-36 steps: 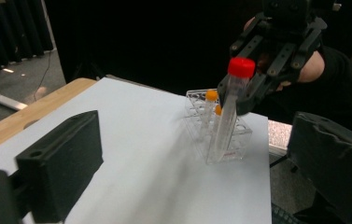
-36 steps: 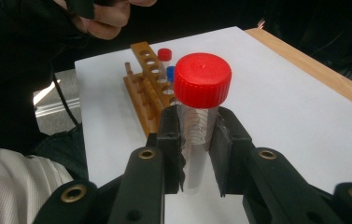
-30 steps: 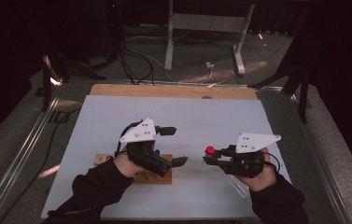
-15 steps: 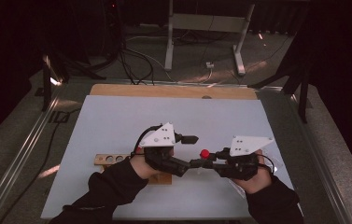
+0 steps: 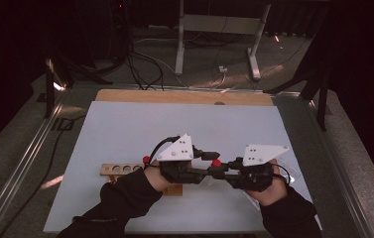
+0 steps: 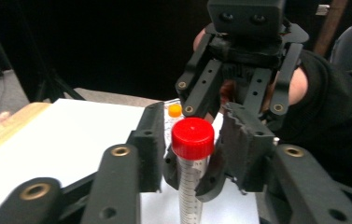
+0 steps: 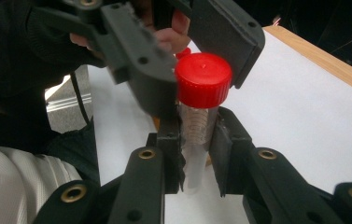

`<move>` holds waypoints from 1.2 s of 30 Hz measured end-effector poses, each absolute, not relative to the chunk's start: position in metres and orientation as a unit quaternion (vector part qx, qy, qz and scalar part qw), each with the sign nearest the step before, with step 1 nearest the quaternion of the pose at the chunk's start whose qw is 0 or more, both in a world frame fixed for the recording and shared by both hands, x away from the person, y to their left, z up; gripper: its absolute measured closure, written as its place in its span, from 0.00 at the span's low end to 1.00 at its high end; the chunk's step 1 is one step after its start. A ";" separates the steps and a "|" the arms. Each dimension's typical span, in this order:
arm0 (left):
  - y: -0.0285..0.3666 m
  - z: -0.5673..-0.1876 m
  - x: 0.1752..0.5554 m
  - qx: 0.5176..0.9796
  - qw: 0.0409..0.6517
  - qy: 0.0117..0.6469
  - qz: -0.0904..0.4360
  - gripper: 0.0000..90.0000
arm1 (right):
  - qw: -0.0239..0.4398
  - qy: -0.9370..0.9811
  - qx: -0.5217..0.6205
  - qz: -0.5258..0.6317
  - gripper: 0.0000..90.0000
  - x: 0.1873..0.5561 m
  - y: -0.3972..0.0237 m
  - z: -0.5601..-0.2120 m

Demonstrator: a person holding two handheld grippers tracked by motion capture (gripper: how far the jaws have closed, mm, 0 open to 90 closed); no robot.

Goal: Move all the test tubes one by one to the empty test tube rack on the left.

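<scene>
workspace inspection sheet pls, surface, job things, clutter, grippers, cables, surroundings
surface: white sheet over a wooden table
job's things: red-capped tube, upright; wooden rack with round holes
clutter: orange cap on the sheet
grippers: right gripper clamps the tube body; left gripper, jaws just closing, at the red cap, contact unclear
cables: black cables on the floor
surroundings: dark room, metal stand behind

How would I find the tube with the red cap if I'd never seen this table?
Start at the white table and look near its front edge, where the left gripper and right gripper meet. Between them stands the red-capped tube, clear with printed marks. The orange-capped tube lies behind.
</scene>
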State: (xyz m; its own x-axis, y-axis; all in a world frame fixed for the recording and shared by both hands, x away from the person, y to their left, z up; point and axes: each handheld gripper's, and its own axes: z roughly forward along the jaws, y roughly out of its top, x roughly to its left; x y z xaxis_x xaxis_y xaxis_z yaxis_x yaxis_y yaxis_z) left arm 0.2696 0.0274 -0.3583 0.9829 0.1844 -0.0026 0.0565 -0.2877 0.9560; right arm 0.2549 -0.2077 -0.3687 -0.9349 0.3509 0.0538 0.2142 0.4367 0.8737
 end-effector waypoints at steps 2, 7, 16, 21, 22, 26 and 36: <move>0.027 -0.358 0.269 0.801 0.592 0.074 0.059 0.74 | 0.067 0.845 0.167 0.504 0.82 0.255 -0.207 -0.369; 0.026 -0.357 0.269 0.803 0.588 0.070 0.065 0.79 | 0.065 0.845 0.169 0.504 0.82 0.255 -0.207 -0.368; 0.031 -0.351 0.271 0.797 0.595 0.074 0.069 0.80 | 0.076 0.834 0.181 0.516 0.73 0.255 -0.208 -0.365; 0.039 -0.345 0.275 0.796 0.596 0.082 0.075 0.80 | 0.085 0.815 0.197 0.539 0.50 0.256 -0.215 -0.362; 0.041 -0.343 0.276 0.794 0.597 0.087 0.078 0.80 | 0.092 0.811 0.196 0.544 0.49 0.256 -0.217 -0.361; 0.051 -0.337 0.279 0.791 0.598 0.093 0.088 0.80 | 0.103 0.804 0.201 0.550 0.41 0.254 -0.222 -0.358; 0.084 -0.323 0.285 0.782 0.600 0.121 0.121 0.80 | 0.120 0.783 0.236 0.563 0.01 0.251 -0.233 -0.358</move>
State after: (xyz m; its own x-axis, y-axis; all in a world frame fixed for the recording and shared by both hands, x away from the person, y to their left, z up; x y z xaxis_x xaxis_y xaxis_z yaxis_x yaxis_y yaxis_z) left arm 0.2852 0.0840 -0.3226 0.9414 0.3343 0.0447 0.0433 -0.2510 0.9670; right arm 0.2513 -0.2327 -0.3581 -0.8598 0.5048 0.0769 0.2334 0.2547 0.9384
